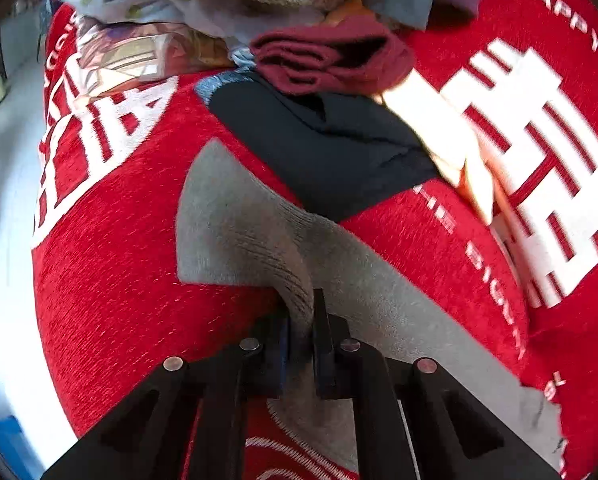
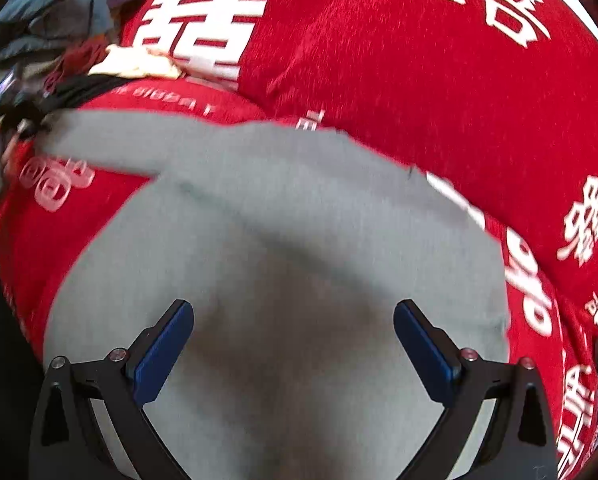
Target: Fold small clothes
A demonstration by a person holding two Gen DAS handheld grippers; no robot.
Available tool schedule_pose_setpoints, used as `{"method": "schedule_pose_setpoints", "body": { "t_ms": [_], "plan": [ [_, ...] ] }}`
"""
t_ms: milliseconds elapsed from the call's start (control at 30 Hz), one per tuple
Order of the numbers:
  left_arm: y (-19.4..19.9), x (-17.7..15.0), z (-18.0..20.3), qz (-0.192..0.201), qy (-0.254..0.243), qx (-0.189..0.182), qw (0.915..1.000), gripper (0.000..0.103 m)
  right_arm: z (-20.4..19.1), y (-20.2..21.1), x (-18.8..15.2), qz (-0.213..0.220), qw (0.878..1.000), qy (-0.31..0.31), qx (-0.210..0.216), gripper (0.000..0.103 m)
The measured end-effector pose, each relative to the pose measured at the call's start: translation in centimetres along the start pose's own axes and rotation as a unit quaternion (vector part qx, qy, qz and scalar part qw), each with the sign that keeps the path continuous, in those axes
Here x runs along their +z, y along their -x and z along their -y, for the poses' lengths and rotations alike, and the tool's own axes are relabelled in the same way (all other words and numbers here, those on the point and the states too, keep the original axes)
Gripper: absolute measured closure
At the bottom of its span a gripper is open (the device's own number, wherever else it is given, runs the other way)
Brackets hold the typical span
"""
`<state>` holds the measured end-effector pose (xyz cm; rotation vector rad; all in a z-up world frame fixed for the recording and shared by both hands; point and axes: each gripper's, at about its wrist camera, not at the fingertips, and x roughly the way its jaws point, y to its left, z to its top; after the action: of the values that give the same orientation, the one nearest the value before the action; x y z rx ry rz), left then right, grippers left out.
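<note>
Red woven cloth (image 1: 111,288) with white characters reads "HAPPY" at 1 o'clock, left view only. Left gripper (image 1: 301,320) clamps grey knit garment (image 1: 235,232). Right gripper (image 2: 293,340) gapes wide, empty, over that garment (image 2: 283,208).

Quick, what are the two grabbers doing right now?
Left gripper: shut on the grey knitted cloth.
Right gripper: open, holding nothing, over the same cloth.

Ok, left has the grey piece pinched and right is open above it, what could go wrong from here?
The left gripper holds only a narrow ridge of the grey garment; it may slip. The black garment lies against it and could get dragged. The right gripper, open over flat cloth, might also grab the red blanket.
</note>
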<state>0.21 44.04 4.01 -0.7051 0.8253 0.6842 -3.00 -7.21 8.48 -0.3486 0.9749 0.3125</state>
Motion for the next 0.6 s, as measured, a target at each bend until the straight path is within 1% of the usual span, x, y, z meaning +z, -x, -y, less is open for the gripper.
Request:
{"method": "schedule_pose_setpoints", "body": {
  "t_ms": [100, 200, 233, 300, 333, 367, 400, 467, 500, 567, 600],
  "plan": [
    [0.8, 0.2, -1.3, 0.007, 0.011, -0.025, 0.9996, 0.093, 0.0, -3.1, 4.4, 0.0, 1.0, -0.014, 0.002, 0.002],
    [2.3, 0.2, -2.0, 0.011, 0.007, -0.043, 0.999, 0.093, -1.1, -7.9, 8.8, -0.018, 0.999, -0.036, 0.008, 0.002],
    [2.9, 0.3, -2.1, 0.015, -0.001, -0.045, 0.9989, 0.093, -1.7, -9.4, 9.9, -0.026, 0.999, -0.042, 0.002, 0.002],
    [3.3, 0.2, -1.3, 0.02, -0.016, -0.046, 0.9986, 0.093, -3.4, -13.0, 11.9, -0.055, 0.997, -0.051, -0.013, 0.002],
    [3.6, 0.3, -0.8, 0.024, -0.024, -0.048, 0.9983, 0.093, -4.8, -14.9, 12.6, -0.078, 0.995, -0.051, -0.023, 0.002],
    [4.2, 0.4, -0.3, 0.029, -0.031, -0.05, 0.9978, 0.093, -6.3, -16.3, 13.1, -0.095, 0.994, -0.046, -0.023, 0.002],
    [4.3, 0.6, 0.5, 0.033, -0.038, -0.051, 0.9974, 0.093, -7.6, -17.0, 13.2, -0.099, 0.994, -0.04, -0.015, 0.002],
    [5.5, 0.7, 1.4, 0.044, -0.053, -0.053, 0.9962, 0.093, -11.3, -17.2, 13.6, -0.089, 0.996, 0.018, -0.006, 0.002],
    [6.1, 0.7, 1.9, 0.05, -0.061, -0.054, 0.9955, 0.093, -12.4, -16.7, 13.8, -0.081, 0.996, 0.039, 0.008, 0.003],
    [7.5, 0.5, 3.4, 0.063, -0.081, -0.056, 0.9932, 0.093, -12.8, -14.6, 13.8, -0.044, 0.997, 0.047, 0.033, 0.003],
    [8.1, 0.2, 4.3, 0.068, -0.092, -0.057, 0.9918, 0.093, -12.0, -13.5, 13.7, -0.03, 0.998, 0.038, 0.037, 0.003]
  ]
}}
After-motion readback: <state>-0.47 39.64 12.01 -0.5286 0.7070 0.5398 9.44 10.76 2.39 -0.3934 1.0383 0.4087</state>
